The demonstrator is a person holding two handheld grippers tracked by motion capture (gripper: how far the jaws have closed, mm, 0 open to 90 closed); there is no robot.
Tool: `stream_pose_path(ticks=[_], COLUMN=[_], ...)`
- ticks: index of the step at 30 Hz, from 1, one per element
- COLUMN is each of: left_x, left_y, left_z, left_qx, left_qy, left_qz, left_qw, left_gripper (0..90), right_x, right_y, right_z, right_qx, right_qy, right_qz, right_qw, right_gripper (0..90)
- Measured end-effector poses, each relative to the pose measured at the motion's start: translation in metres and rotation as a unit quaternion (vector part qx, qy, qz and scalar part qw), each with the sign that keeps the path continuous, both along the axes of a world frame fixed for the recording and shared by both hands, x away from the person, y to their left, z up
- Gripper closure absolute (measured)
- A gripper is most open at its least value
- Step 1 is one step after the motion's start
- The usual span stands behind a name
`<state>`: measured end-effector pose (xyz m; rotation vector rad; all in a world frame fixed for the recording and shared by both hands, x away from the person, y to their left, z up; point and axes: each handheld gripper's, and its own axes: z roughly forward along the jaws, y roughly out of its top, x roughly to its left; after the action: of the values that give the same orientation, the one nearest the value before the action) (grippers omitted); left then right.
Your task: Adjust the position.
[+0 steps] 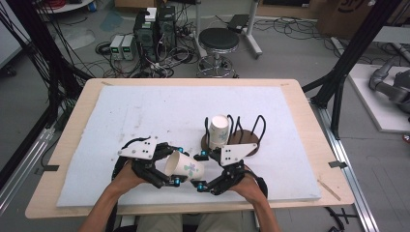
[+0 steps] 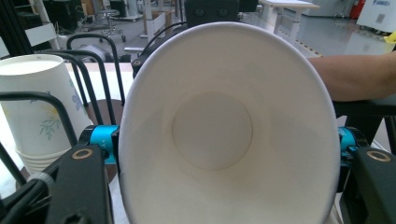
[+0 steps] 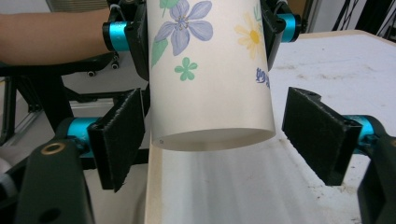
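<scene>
Left claw (image 1: 171, 166) pinching paper cup (image 1: 183, 167); cup base between spread right claw (image 3: 212, 140) pads, untouched.

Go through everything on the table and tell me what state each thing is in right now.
Held cup: on its side, empty, off the table.
Cup stack: upside down in the rack.
Rack: upright on the table.
Left gripper: shut on the held cup.
Right gripper: open around the cup's base.

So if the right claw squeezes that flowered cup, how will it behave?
The cup looks like thin, empty paper, so it is probably light and would dent under a hard squeeze. Held sideways by the left claw, its round wall would likely roll if dropped. The right claw flanks its base, open.
</scene>
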<state>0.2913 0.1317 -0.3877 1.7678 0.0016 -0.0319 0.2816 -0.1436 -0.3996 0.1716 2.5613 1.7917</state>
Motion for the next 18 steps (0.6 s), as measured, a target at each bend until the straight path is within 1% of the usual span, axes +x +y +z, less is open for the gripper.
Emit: stream_pose_path(ticks=[2, 3, 5, 8, 12, 14, 17, 18], left_x=[0.0, 0.0, 0.0, 0.0, 0.002, 0.002, 0.004, 0.004], left_y=[0.0, 0.001, 0.001, 0.004, 0.008, 0.01, 0.013, 0.014], left_z=[0.0, 0.0, 0.001, 0.003, 0.008, 0.011, 0.014, 0.015], left_qx=[0.0, 0.001, 0.004, 0.011, 0.029, 0.042, 0.055, 0.059], left_qy=[0.0, 0.0, 0.0, -0.001, -0.002, -0.004, -0.006, -0.007], left_qz=[0.002, 0.002, 0.003, 0.011, 0.024, 0.029, 0.038, 0.043], left_qw=[1.0, 1.0, 1.0, 0.9999, 0.9993, 0.9987, 0.9978, 0.9973], left_gripper=[32.3, 32.3, 32.2, 32.1, 32.1, 32.1, 32.1, 32.1], right_x=[-0.001, -0.001, -0.001, -0.002, -0.003, -0.004, -0.004, -0.004], right_y=[0.0, 0.0, -0.001, -0.003, -0.013, -0.019, -0.027, -0.031], right_z=[0.0, 0.001, 0.001, 0.001, -0.002, -0.005, -0.008, -0.009], right_qx=[0.001, 0.0, -0.001, -0.007, -0.013, -0.016, -0.018, -0.021], right_qy=[0.002, -0.002, -0.002, -0.005, -0.004, -0.002, 0.002, 0.001], right_qz=[0.003, 0.002, 0.002, -0.006, -0.032, -0.045, -0.067, -0.078], right_qw=[1.0, 1.0, 1.0, 0.9999, 0.9994, 0.9989, 0.9976, 0.9967], right_gripper=[20.6, 20.7, 20.6, 20.6, 20.6, 20.6, 20.6, 20.6])
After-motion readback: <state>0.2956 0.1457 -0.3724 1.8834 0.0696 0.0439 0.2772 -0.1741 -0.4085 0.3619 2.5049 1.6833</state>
